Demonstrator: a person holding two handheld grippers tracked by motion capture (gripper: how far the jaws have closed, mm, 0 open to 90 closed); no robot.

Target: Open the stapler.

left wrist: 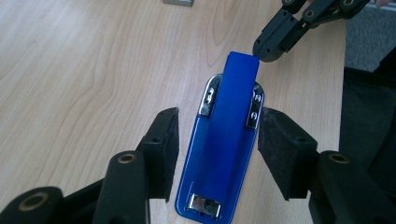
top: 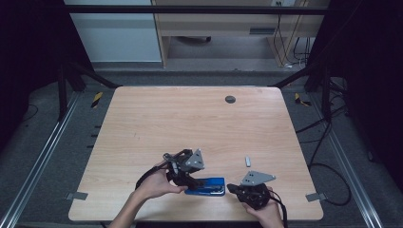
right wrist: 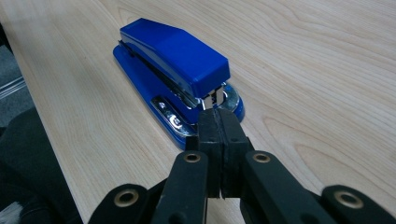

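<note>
no readable text, labels or numbers — none on any surface

A lab or test bay: a bare wooden counter (top: 142, 123) inside a black metal frame (top: 190, 9), loose cables (top: 328, 142) on grey flooring (hazard-striped tape (top: 97, 99) too).

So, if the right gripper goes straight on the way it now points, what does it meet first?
Most likely the blue stapler. The right gripper, jaws shut, points at the stapler's near end, right in front of its tips; whether they already touch is unclear.
</note>
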